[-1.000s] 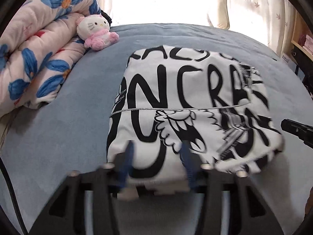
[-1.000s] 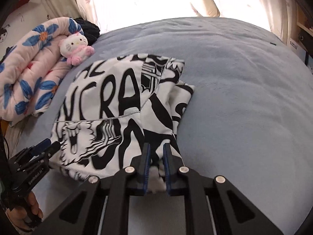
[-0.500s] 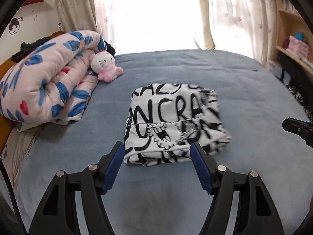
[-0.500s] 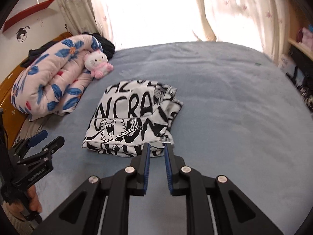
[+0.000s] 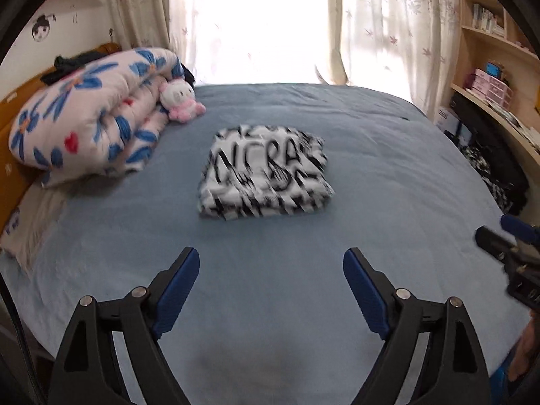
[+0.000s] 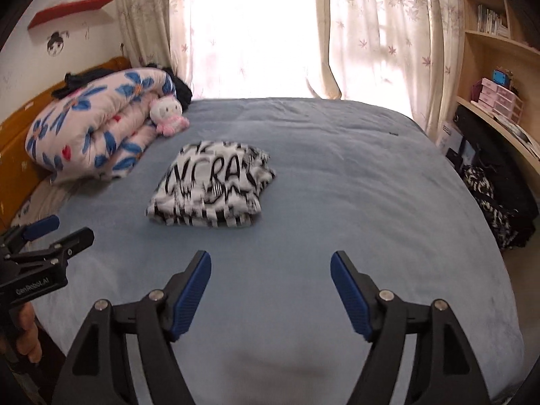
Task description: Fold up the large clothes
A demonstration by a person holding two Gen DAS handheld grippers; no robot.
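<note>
Black-and-white lettered garment (image 5: 266,175) — folded into a compact rectangle, lying flat; mid-bed (image 5: 371,168)

Left gripper (image 5: 271,263) and right gripper (image 6: 271,265): jaws just opened, empty.

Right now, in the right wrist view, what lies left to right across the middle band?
Left hand-held gripper → floral quilt → plush toy → folded printed garment → bare blue bed cover → dark clothes pile by the shelves.
</note>
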